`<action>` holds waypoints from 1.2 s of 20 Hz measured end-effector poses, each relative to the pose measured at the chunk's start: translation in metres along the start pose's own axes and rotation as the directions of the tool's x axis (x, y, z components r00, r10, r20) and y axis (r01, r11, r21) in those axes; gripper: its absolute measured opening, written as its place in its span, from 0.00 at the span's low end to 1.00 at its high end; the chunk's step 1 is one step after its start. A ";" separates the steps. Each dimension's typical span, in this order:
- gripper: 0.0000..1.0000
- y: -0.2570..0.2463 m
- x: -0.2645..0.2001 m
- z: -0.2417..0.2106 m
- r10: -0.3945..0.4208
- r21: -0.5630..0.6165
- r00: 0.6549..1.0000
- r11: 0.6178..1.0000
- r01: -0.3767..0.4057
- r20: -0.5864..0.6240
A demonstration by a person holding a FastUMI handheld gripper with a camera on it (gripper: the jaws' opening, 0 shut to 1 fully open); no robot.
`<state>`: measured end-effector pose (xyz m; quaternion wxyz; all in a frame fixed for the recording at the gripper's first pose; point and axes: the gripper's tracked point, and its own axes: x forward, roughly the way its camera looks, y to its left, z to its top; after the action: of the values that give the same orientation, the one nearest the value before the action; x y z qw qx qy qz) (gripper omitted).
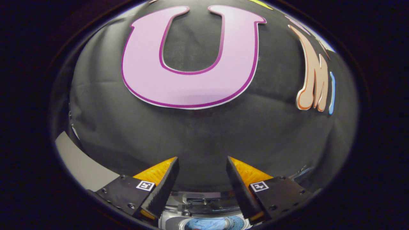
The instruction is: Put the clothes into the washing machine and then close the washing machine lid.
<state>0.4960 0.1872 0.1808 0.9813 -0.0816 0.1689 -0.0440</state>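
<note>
Clothes (207, 223), a blue bundle, lie down inside the washing machine (179, 220), low between the two fingers. The gripper (202, 169) hangs above, its fingers (163, 188) spread apart and empty, pointing at the black booth wall (198, 137).

Tool (202, 179) fingers (166, 183) black w/ orange backs; blue clothes (211, 223) in grey/silver washing machine (204, 204).

1. A recording booth: black cloth wall (204, 134) hangs close ahead.
2. A washer (204, 204) with blue clothes (211, 223) inside sits below the parted, empty gripper (202, 167) fingers, staging home laundry.
</note>
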 end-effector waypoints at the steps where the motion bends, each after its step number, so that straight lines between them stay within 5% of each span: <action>1: 0.93 0.001 0.000 -0.005 0.006 -0.011 1.000 1.000 -0.007 -0.014; 7: 0.93 0.000 -0.003 -0.012 0.036 0.073 0.999 0.997 -0.035 -0.013; 24: 0.94 -0.003 -0.067 -0.030 0.040 0.052 0.994 0.998 -0.046 0.098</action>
<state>0.4230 0.1879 0.1746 0.9909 -0.0534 0.1215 -0.0234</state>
